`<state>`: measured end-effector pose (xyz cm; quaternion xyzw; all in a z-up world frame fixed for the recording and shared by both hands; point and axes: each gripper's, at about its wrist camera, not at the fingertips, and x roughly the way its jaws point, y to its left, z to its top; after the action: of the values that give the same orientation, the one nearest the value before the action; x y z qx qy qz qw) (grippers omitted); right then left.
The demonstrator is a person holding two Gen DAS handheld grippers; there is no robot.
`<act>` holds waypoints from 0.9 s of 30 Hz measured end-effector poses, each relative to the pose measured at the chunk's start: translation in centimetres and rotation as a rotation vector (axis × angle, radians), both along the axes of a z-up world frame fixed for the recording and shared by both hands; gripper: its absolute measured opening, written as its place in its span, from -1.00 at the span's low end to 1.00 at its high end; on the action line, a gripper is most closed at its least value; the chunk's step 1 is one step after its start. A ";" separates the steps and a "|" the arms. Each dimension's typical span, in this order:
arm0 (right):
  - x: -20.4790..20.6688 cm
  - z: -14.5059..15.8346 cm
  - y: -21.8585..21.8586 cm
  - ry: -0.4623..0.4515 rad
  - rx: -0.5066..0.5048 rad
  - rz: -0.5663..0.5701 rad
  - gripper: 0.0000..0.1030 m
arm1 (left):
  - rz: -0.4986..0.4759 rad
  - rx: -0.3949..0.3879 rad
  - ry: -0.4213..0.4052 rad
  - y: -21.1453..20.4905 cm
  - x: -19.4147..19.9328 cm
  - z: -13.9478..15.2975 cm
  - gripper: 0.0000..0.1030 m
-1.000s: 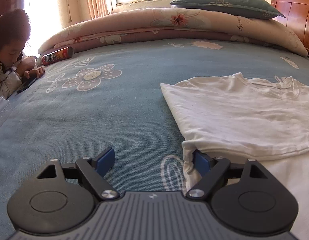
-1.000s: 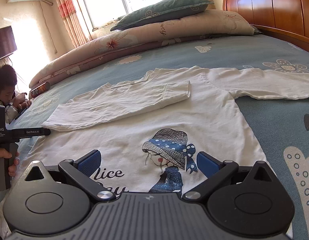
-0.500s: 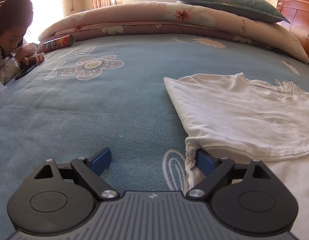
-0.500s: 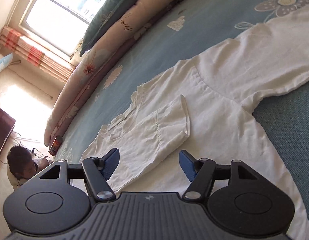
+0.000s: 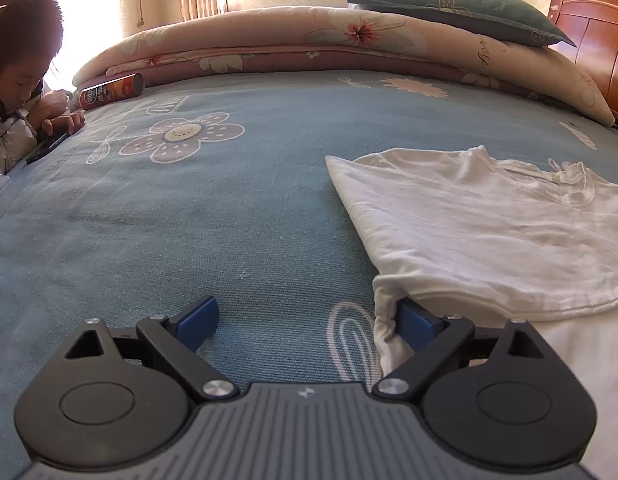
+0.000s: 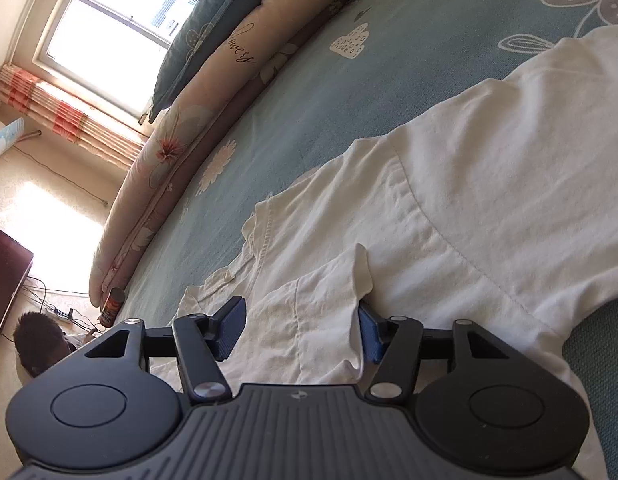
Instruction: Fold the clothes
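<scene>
A white T-shirt (image 5: 489, 232) lies flat on the blue flowered bed sheet (image 5: 189, 220), one sleeve folded in over its chest. My left gripper (image 5: 307, 318) sits at the shirt's folded side edge. Its jaws are still opening wide, and the right fingertip (image 5: 413, 320) is tucked under the fold. In the right wrist view the T-shirt (image 6: 489, 208) fills the frame, tilted. My right gripper (image 6: 300, 324) is closing around the folded sleeve (image 6: 317, 312). One pad rests on the cloth and the other sits under the cuff edge, with a gap still between them.
A person (image 5: 21, 80) leans on the bed's left edge over a phone (image 5: 47, 146). A snack can (image 5: 111, 87) lies by a rolled quilt (image 5: 329, 44) with a green pillow (image 5: 457, 8) on it. A wooden headboard (image 5: 597, 32) stands at the right.
My right gripper has moved forward over the shirt to the folded sleeve, rolled sideways and narrowed its jaws. My left gripper has stayed at the fold and opened slightly wider.
</scene>
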<state>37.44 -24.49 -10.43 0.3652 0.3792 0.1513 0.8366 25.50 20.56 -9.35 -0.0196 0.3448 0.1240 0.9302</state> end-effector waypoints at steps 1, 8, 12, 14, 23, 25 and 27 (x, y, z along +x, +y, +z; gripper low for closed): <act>0.1 0.1 0.1 -0.003 -0.029 0.008 -0.09 | -0.001 -0.001 -0.001 0.0 0.0 0.0 0.84; -0.4 1.2 1.7 -0.068 -0.284 0.029 -0.79 | -0.001 -0.001 -0.005 0.0 0.0 -0.1 0.85; -1.1 2.3 1.9 -0.095 -0.331 -0.002 -0.91 | 0.000 -0.003 -0.003 0.0 0.0 -0.1 0.85; -1.5 2.7 1.5 -0.107 -0.336 -0.018 -0.92 | 0.000 -0.004 -0.003 0.1 0.0 -0.1 0.85; -2.3 1.4 -1.5 -0.033 -0.190 -0.038 -0.65 | 0.000 -0.003 -0.005 0.1 -0.1 -0.1 0.85; -2.5 1.0 -1.8 -0.006 -0.145 -0.048 -0.43 | -0.001 -0.004 -0.005 0.1 -0.2 -0.1 0.85; -2.9 0.7 -2.0 0.013 -0.082 -0.032 -0.05 | 0.000 -0.003 -0.005 0.1 -0.2 -0.1 0.86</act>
<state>34.57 -26.52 -9.69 0.3376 0.3848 0.1199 0.8506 25.34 20.66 -9.45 -0.0214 0.3429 0.1232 0.9310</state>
